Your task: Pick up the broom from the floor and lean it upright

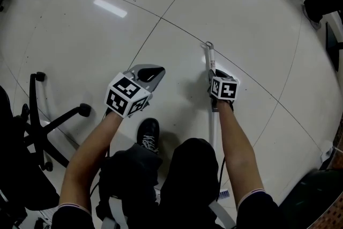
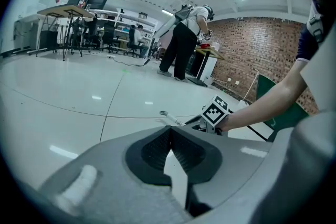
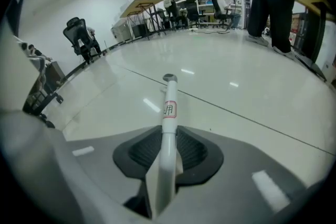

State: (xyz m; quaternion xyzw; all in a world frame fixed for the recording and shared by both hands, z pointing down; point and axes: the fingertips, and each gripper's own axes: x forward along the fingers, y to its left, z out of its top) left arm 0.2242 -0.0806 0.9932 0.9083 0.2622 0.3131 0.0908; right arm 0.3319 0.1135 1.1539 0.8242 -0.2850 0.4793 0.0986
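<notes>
Nearest the lens, the right gripper [image 3: 169, 136] is pinching the broom [image 3: 169, 107]. Its dark ribbed pads sit against either side of the thin white handle, which runs up between them to a capped end resting on the floor [image 3: 252, 107]. In the head view this gripper [image 1: 213, 73] holds the handle close to its far end. The rest of the broom [image 1: 214, 131] trails back along the person's right leg, and a bit of blue shows where it ends near the bottom edge. The left gripper [image 2: 169, 131] is pressed together with nothing between its pads. It hovers apart from the broom, over bare tile and just ahead of the person's shoe [image 1: 148, 134].

The main risk I see is leverage. One narrow pinch high on a smooth tube has to carry the whole length, so the handle may twist or slide through the pads as it lifts. The low end lies hidden beside the leg, where it could catch on clothing or a foot and jerk the grip loose. The floor is glossy, so the bottom of an upright broom could skate away. A second hold would help, but the left gripper would have to open first. The office chair [image 1: 43, 115] stands to the left, well apart, and nothing to lean the broom on shows close by.
</notes>
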